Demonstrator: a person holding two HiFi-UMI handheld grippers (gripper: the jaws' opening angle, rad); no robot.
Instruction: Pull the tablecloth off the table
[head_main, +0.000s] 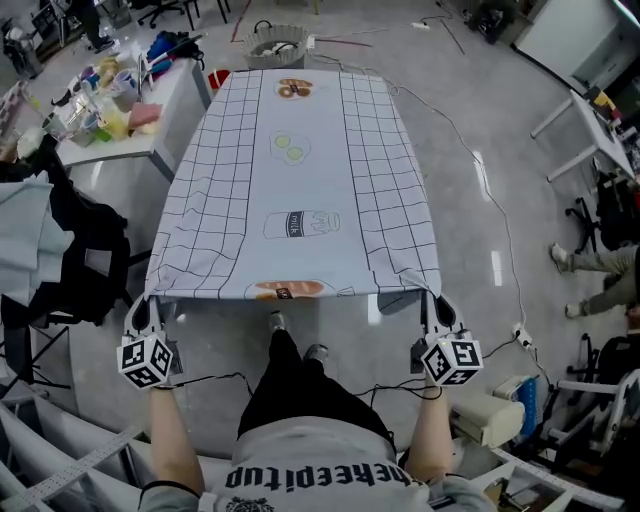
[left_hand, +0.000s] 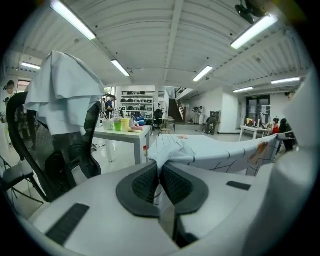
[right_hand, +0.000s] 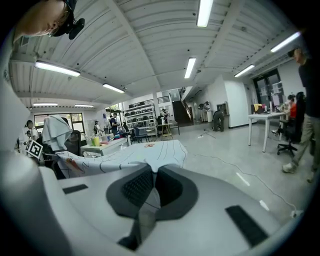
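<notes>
jaws: my left gripper (head_main: 146, 308) and right gripper (head_main: 437, 306) each pinch a near corner | white grid-printed fabric tablecloth (head_main: 300, 190) lies spread over the surface | risk: an uneven pull could slip a corner free or snag the far edge

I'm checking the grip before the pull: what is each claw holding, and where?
Both hold the tablecloth: the left claw is shut on its near left corner, the right claw on its near right corner.

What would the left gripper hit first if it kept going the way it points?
The tablecloth: the left gripper is shut on its near corner, and the rest of the cloth seems to stretch straight ahead beyond the jaws.
</notes>
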